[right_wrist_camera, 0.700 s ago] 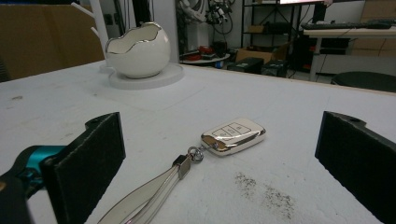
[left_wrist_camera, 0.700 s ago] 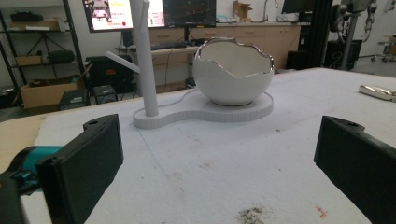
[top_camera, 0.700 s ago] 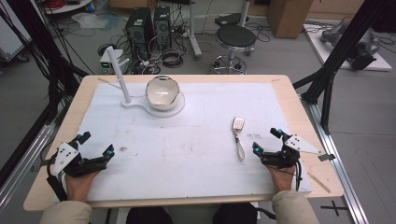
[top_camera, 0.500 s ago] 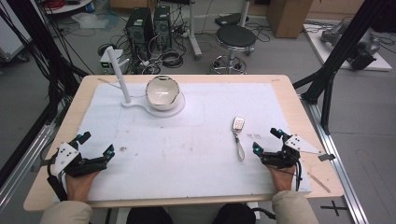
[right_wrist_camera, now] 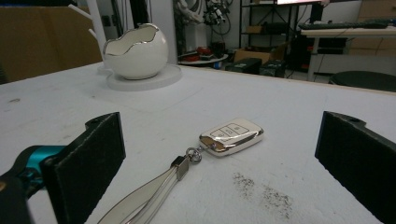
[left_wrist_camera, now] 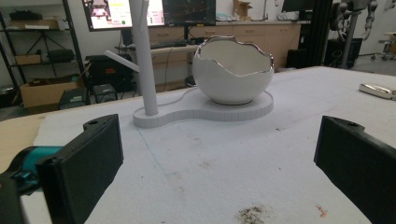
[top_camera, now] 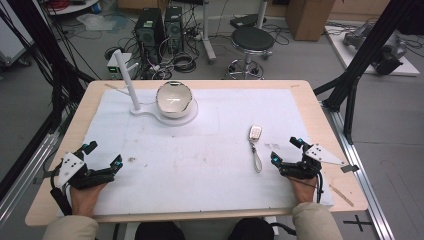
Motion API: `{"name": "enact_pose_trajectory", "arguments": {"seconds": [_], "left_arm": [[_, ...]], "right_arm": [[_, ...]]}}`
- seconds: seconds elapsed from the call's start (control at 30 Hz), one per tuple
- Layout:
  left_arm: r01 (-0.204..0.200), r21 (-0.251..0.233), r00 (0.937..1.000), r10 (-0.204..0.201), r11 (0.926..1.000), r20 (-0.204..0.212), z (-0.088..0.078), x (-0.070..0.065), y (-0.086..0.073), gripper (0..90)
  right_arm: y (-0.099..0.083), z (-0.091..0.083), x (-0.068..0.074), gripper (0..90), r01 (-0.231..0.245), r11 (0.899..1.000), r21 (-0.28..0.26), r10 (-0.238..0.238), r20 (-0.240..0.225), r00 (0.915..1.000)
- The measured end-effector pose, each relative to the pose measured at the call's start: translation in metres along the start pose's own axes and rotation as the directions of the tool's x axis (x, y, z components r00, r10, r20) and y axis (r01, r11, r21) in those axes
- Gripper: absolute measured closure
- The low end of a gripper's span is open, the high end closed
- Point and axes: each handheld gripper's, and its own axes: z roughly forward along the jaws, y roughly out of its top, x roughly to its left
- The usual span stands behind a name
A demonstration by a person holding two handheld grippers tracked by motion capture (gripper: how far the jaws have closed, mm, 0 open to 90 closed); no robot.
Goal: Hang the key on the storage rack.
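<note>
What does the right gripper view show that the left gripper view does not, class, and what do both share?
Right gripper view: the key fob's buttons and its strap close up, lying on the mat ahead of the open jaws. Left gripper view: the white post of the stand, with the fob just a sliver at the edge. Both share the egg-shaped bowl on its white base.

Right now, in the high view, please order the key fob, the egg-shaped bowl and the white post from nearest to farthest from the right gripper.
1. The key fob, just up and left of the right gripper, its strap reaching toward it.
2. The egg-shaped bowl, far side of the table, left of centre.
3. The white post, left of the bowl on the same base.
</note>
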Motion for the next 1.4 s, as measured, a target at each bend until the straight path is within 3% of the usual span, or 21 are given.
{"name": "enact_pose_trajectory", "arguments": {"seconds": [0.1, 0.13, 0.4, 0.53, 0.6, 0.67, 0.77, 0.83, 0.9, 0.93, 0.97, 1.1, 1.23, 1.3, 1.4], "left_arm": [[0.001, 0.003, 1.0, -0.001, 1.0, -0.001, 0.001, 0.0, 0.0, 1.7], [0.002, 0.005, 1.0, -0.002, 1.0, -0.001, 0.001, 0.0, 0.0, 1.7], [-0.001, 0.007, 1.0, 0.001, 1.0, -0.001, 0.001, 0.0, 0.0, 1.7], [-0.001, 0.009, 1.0, 0.001, 1.0, 0.001, 0.001, 0.0, 0.0, 1.7], [-0.002, 0.008, 1.0, 0.002, 1.0, 0.0, 0.001, 0.0, 0.0, 1.7], [-0.002, 0.01, 1.0, 0.002, 1.0, 0.0, 0.001, 0.0, 0.0, 1.7], [-0.005, 0.011, 1.0, 0.005, 0.9999, 0.001, 0.001, 0.0, 0.0, 1.7], [-0.001, 0.008, 1.0, 0.001, 1.0, 0.0, 0.001, 0.0, 0.0, 1.7], [0.0, 0.007, 1.0, 0.0, 1.0, 0.0, 0.001, 0.0, 0.0, 1.7], [0.0, 0.007, 1.0, 0.0, 1.0, 0.0, 0.001, 0.0, 0.0, 1.7], [-0.001, 0.009, 1.0, 0.001, 1.0, 0.0, 0.001, 0.0, 0.0, 1.7], [-0.001, 0.009, 1.0, 0.001, 1.0, 0.0, 0.001, 0.0, 0.0, 1.7], [-0.003, 0.013, 1.0, 0.003, 0.9999, 0.0, 0.001, 0.0, 0.0, 1.7], [-0.004, 0.012, 1.0, 0.004, 0.9999, 0.001, 0.001, 0.0, 0.0, 1.7], [-0.005, 0.013, 1.0, 0.005, 0.9999, 0.001, 0.001, 0.0, 0.0, 1.7]], "right_arm": [[0.005, 0.0, -0.002, 0.7, -0.073, 0.997, 0.018, 0.073, -0.005, 0.9973], [0.009, -0.001, 0.0, 0.7, -0.071, 0.997, 0.014, 0.071, -0.002, 0.9975], [0.059, 0.004, 0.014, 0.7, 0.008, 0.993, 0.121, -0.01, 0.021, 0.9997], [0.075, 0.012, 0.021, 0.7, 0.037, 0.981, 0.19, -0.04, 0.01, 0.9992], [0.08, 0.017, 0.023, 0.7, 0.047, 0.971, 0.235, -0.048, 0.001, 0.9988], [0.085, 0.023, 0.026, 0.7, 0.052, 0.951, 0.304, -0.052, -0.006, 0.9986], [0.093, 0.033, 0.031, 0.7, 0.071, 0.906, 0.418, -0.074, -0.009, 0.9972], [0.097, 0.038, 0.034, 0.7, 0.092, 0.885, 0.457, -0.098, -0.009, 0.9951], [0.101, 0.043, 0.037, 0.7, 0.092, 0.868, 0.488, -0.099, -0.011, 0.9951], [0.101, 0.043, 0.037, 0.7, 0.092, 0.868, 0.488, -0.099, -0.011, 0.9951], [0.102, 0.049, 0.04, 0.7, 0.099, 0.845, 0.525, -0.107, -0.014, 0.9941], [0.099, 0.06, 0.047, 0.7, 0.108, 0.801, 0.59, -0.125, -0.013, 0.9921], [0.092, 0.072, 0.049, 0.7, 0.108, 0.739, 0.665, -0.124, -0.024, 0.992], [0.088, 0.078, 0.051, 0.7, 0.108, 0.701, 0.705, -0.131, -0.021, 0.9912], [0.083, 0.084, 0.052, 0.7, 0.1, 0.666, 0.739, -0.125, -0.022, 0.992]]}}
